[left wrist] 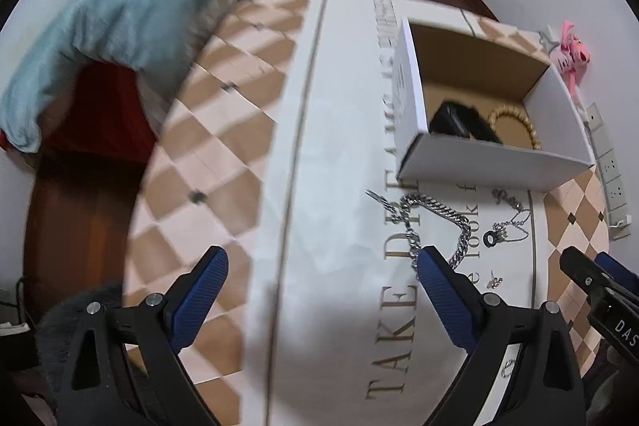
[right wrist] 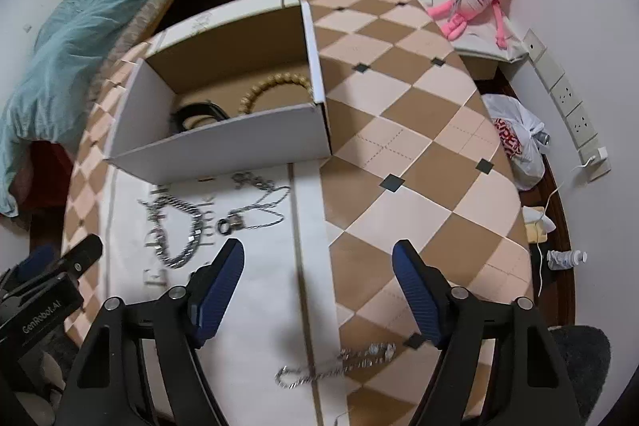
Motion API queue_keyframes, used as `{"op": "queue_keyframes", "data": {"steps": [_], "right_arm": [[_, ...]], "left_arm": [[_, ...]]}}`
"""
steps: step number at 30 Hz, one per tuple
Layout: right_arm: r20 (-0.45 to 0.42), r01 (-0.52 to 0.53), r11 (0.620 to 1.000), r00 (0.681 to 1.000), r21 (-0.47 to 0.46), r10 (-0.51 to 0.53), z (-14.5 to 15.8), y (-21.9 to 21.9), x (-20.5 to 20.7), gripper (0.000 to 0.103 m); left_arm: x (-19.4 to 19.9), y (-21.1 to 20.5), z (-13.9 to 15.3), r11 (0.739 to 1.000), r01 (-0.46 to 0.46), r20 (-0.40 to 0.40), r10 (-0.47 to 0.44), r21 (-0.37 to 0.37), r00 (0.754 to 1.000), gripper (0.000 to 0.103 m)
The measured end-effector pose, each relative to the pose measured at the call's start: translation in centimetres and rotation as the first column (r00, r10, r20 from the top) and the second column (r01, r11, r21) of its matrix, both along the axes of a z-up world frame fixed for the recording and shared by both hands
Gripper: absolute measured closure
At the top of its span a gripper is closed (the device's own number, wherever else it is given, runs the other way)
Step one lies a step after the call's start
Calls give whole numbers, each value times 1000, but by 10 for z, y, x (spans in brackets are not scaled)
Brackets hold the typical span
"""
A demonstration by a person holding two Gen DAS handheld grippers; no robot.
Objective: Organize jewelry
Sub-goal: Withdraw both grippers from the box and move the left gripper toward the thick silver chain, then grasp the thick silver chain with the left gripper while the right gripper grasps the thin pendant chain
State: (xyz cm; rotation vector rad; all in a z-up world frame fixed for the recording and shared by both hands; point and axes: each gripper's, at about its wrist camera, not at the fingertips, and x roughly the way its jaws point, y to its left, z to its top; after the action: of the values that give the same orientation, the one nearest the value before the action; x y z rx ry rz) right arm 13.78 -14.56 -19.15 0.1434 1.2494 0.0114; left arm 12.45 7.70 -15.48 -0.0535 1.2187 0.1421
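Observation:
A white cardboard box [left wrist: 491, 162] [right wrist: 223, 146] stands open on the table and holds a gold bead bracelet [left wrist: 519, 124] [right wrist: 271, 86] and a black band [left wrist: 463, 122] [right wrist: 199, 112]. In front of it lie a thick silver chain [left wrist: 435, 222] [right wrist: 179, 234], a thin necklace with a black ring [left wrist: 507, 226] [right wrist: 255, 210] and a small earring [left wrist: 494, 281]. Another silver chain [right wrist: 339, 366] lies under my right gripper [right wrist: 317, 266], which is open and empty. My left gripper [left wrist: 323, 266] is open and empty, its right finger [left wrist: 439, 290] beside the thick chain.
The table wears a checkered cloth with a white lettered band [left wrist: 339, 186] [right wrist: 399, 146]. A pink plush toy [right wrist: 475, 2], a wall power strip [right wrist: 567, 98] and a plastic bag [right wrist: 515, 142] are to the right. A blue blanket [left wrist: 120, 10] lies on the far left.

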Motion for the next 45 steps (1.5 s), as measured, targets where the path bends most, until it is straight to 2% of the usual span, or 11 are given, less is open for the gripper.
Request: {"op": "queue_keyframes", "data": {"steps": [9,13,17,19,25,31,34,35,40,42,45], "right_arm": [[-1,23,1000,1000,-15,-23,-18,-10,13,26],[3,22,1000,1000,-17,-22,-21,-13,16,26],[8,16,1000,1000,14,-16,-19,-14,16,31],[15,1,1000,1000,30,-2,-16,-11,16,35],[32,-82,990,996,117,78,-15,16,19,46],[18,-136,985,991,104,135,-29,46,25,51],[23,-171,983,985,62,170,-33,57,25,72],[20,-176,982,984,66,175,-35,58,26,94],[55,-147,987,988,70,144,-30,51,19,93],[69,-110,990,992,91,104,-25,38,17,93],[88,-66,992,995,106,57,-15,17,14,93]], "left_arm": [[22,-34,-36,995,87,-60,-89,-46,994,12],[20,-52,-38,988,151,-34,-152,-36,988,41],[19,-58,-35,982,186,-12,-186,-41,982,92],[19,-52,-35,982,174,-14,-175,-69,984,99],[10,-25,-23,987,135,13,-134,-87,991,100],[6,2,-15,991,95,24,-93,-98,995,101],[2,10,-11,988,70,20,-68,-136,997,99],[1,13,-10,989,52,17,-50,-141,999,98],[3,7,-10,987,39,3,-39,-153,999,94],[3,3,-12,988,43,1,-44,-145,999,87],[3,-2,-14,988,54,3,-54,-148,999,40]]}}
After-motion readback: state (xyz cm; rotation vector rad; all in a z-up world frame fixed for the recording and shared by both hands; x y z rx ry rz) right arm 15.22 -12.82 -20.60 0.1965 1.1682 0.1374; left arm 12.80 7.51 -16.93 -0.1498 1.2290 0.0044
